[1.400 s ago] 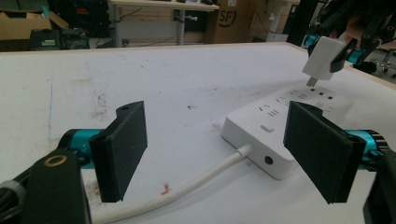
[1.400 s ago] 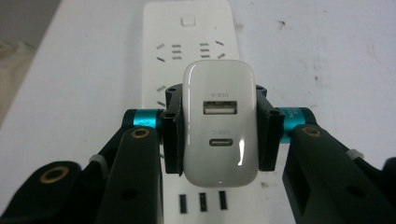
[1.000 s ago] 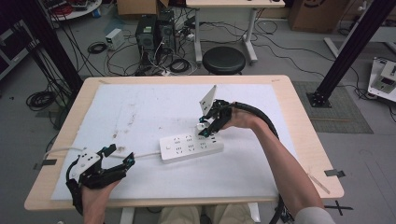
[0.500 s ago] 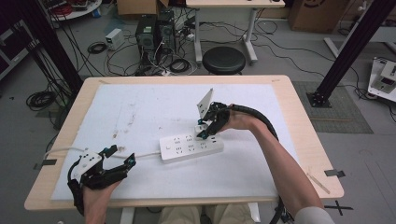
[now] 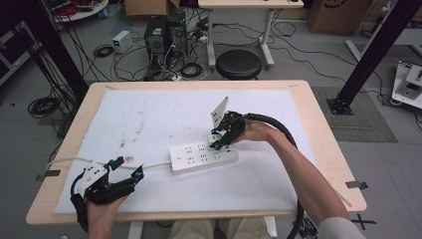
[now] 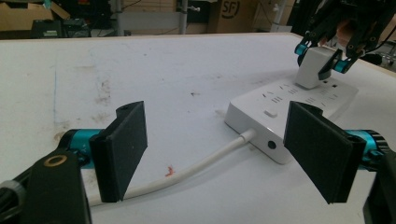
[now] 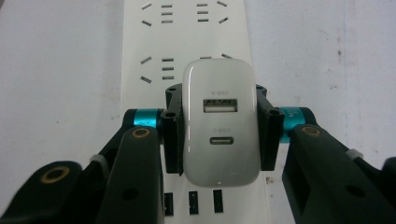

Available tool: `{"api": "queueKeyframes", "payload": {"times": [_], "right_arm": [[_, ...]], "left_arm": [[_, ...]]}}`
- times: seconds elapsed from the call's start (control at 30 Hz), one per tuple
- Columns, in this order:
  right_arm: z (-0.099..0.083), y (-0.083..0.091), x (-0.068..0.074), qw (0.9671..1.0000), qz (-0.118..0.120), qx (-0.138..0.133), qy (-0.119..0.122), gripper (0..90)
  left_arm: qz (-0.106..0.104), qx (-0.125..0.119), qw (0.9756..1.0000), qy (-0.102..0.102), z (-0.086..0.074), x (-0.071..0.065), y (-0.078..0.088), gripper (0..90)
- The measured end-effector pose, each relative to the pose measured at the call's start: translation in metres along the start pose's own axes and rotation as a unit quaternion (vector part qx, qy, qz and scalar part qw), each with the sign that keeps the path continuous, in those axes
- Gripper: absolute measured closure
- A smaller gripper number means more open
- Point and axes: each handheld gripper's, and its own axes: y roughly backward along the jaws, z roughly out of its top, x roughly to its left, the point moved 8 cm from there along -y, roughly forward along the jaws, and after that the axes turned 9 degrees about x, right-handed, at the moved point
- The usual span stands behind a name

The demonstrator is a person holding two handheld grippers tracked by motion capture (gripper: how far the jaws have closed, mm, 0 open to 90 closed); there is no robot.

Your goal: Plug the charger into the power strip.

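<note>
Right gripper (image 7: 219, 128) pinches a white rounded USB charger block (image 7: 219, 121) over the white rectangular power strip (image 5: 204, 157) at mid-table; left gripper (image 6: 224, 154), jaws spread, rests near the front edge, bare white mat (image 5: 149, 114) around.

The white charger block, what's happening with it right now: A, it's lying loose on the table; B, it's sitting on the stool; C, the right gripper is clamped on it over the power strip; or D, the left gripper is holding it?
C: the right gripper has its pads pressed on both sides of the white charger block, directly over the power strip.
</note>
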Motion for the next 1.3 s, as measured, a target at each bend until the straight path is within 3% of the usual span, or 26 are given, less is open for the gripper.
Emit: {"api": "queueKeyframes", "payload": {"times": [0.17, 0.37, 0.6, 0.7, 0.9, 1.07, 1.3], "right_arm": [[-0.0008, -0.0007, 0.0002, 0.9999, -0.003, -0.008, -0.006, 64.0], [-0.0003, -0.0018, 0.0043, 0.9995, -0.025, -0.008, 0.016, 64.0], [-0.0006, -0.0025, 0.0022, 0.9998, -0.015, -0.012, 0.009, 64.0], [-0.0012, -0.0035, -0.0015, 0.9997, 0.009, -0.019, -0.008, 63.9], [0.0019, -0.0042, -0.0013, 1.0, 0.009, 0.0, -0.003, 63.9], [0.0025, -0.0046, 0.0023, 0.9998, -0.011, 0.011, 0.013, 63.9], [0.0001, -0.007, -0.0006, 1.0, 0.006, -0.006, -0.002, 63.9]], "left_arm": [[0.002, 0.003, 1.0, 0.003, -0.0017, 0.0016, -0.0005, 21.8], [0.002, 0.004, 1.0, -0.002, -0.0009, 0.0016, -0.0022, 21.8], [0.001, 0.005, 1.0, -0.003, -0.0011, 0.0005, -0.0043, 21.8], [0.001, 0.006, 1.0, -0.002, -0.002, 0.001, -0.0038, 21.8], [0.003, 0.004, 1.0, 0.0, -0.0037, 0.0028, -0.0012, 21.8], [0.004, 0.005, 1.0, 0.002, -0.0049, 0.0037, -0.0014, 21.8], [0.003, 0.002, 1.0, 0.001, -0.0024, 0.0024, -0.0012, 21.8]]}}
